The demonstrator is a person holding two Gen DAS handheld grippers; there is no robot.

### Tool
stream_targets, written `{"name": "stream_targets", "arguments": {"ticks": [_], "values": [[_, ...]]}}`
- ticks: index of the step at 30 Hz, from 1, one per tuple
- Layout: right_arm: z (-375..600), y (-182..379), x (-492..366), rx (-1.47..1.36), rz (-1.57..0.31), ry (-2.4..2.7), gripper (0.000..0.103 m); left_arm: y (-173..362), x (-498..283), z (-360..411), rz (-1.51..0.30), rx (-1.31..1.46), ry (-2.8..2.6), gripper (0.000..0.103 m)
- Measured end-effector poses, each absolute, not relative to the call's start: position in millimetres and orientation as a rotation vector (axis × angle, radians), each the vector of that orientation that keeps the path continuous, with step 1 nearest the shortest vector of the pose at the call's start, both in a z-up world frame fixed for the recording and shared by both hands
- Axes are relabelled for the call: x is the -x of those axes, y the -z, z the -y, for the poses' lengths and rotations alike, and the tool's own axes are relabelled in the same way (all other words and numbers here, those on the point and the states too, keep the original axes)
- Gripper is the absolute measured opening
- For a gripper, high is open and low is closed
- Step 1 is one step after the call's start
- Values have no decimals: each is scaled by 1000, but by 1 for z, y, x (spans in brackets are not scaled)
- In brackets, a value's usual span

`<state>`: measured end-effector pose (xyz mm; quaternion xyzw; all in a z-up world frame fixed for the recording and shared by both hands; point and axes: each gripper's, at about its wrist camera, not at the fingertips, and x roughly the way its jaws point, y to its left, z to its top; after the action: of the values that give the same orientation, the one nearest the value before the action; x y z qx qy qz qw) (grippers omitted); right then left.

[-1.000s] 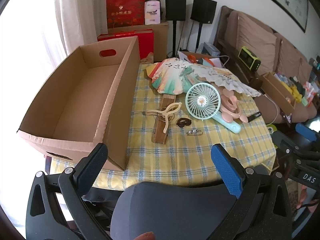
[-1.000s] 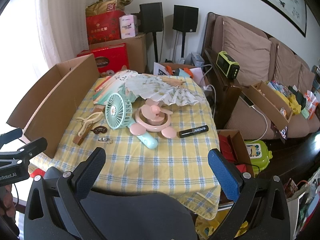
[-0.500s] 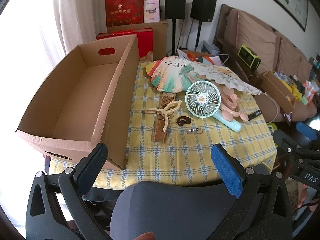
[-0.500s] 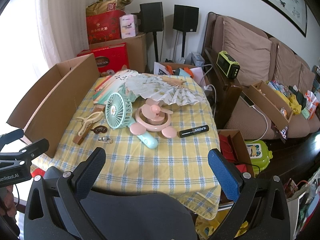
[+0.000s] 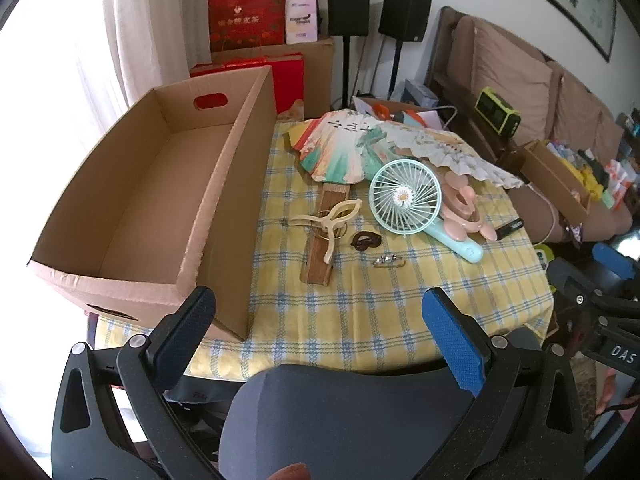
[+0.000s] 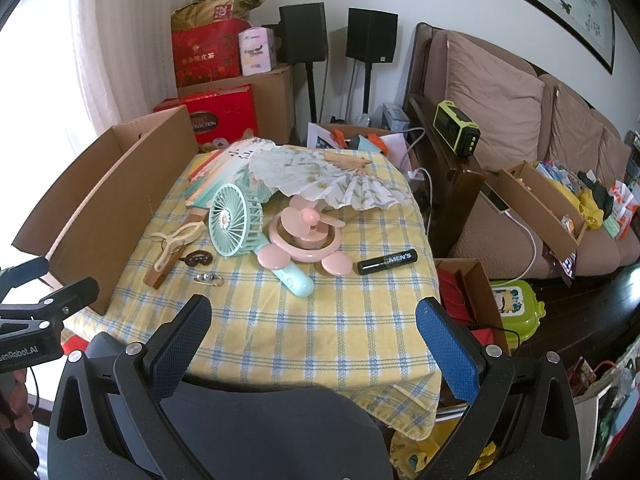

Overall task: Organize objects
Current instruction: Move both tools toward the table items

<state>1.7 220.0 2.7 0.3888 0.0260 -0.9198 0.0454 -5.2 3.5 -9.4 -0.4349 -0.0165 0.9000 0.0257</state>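
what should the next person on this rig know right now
Left tongs: open, empty, over the table's near edge. Right tongs: open, empty, same.
Box: on the table's left, nothing inside.
On the cloth: green fan, pink fan, two paper fans, hair claw, black tube, small clips.
Done: nothing packed. Left: everything.

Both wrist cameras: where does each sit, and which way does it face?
Left wrist: near the table's left corner, facing the cardboard box and green fan; own open fingers, right gripper at the edge.
Right wrist: further right, facing the black tube; own open fingers.
Shared: fan, box, yellow checked tablecloth.
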Motion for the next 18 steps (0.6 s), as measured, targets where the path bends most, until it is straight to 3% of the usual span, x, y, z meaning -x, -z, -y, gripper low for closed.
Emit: {"name": "stream_targets", "arguments": {"ticks": [18], "values": [[-254,16,14,-1271,-3,2777,100,23,10,-18,0,1233,-2658,100]]}}
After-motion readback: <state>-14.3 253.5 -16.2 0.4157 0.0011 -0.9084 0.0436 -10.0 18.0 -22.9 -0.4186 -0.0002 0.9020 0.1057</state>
